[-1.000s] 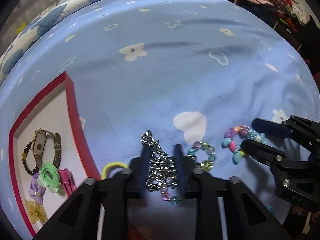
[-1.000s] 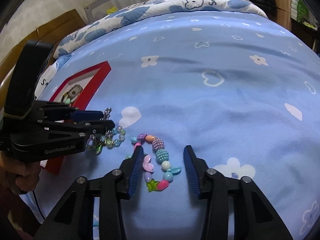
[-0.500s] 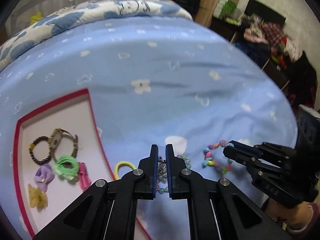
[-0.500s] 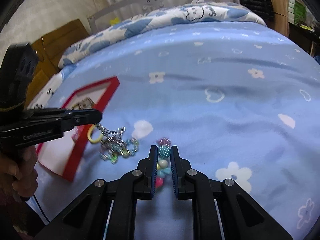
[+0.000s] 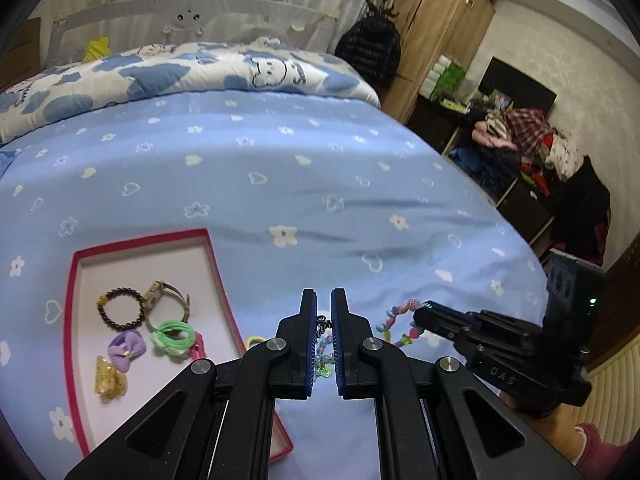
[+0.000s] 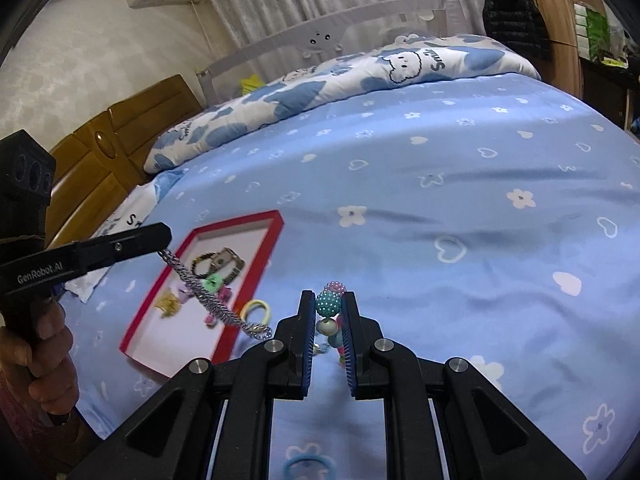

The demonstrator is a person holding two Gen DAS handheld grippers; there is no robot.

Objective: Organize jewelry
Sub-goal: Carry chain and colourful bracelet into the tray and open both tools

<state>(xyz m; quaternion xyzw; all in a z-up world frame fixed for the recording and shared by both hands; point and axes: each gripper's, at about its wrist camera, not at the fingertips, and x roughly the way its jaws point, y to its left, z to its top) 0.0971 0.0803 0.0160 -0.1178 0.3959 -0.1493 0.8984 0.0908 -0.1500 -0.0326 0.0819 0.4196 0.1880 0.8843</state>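
My left gripper (image 5: 324, 300) is shut on a silver chain necklace (image 6: 208, 294) that hangs from it above the bed; the chain also shows between its fingers (image 5: 323, 326). My right gripper (image 6: 327, 300) is shut on a colourful bead bracelet (image 6: 329, 304), which dangles from it in the left wrist view (image 5: 396, 320). The red jewelry box (image 5: 142, 240) lies on the blue bed, left of both grippers, holding a dark bead bracelet (image 5: 120, 308), a watch (image 5: 160, 294), green hair ties (image 5: 174, 334), a purple bow (image 5: 126, 350) and a yellow clip (image 5: 108, 378).
A yellow hair tie (image 6: 256, 310) lies on the sheet beside the box's right wall. A blue hair tie (image 6: 308, 466) lies on the sheet near me. A pillow (image 5: 180, 68) and headboard rail are at the far end. Wardrobe and cluttered shelves stand right of the bed.
Both grippers closed on their jewelry a second ago and have since lifted high above the sheet, the chain and the bead bracelet rising with them.
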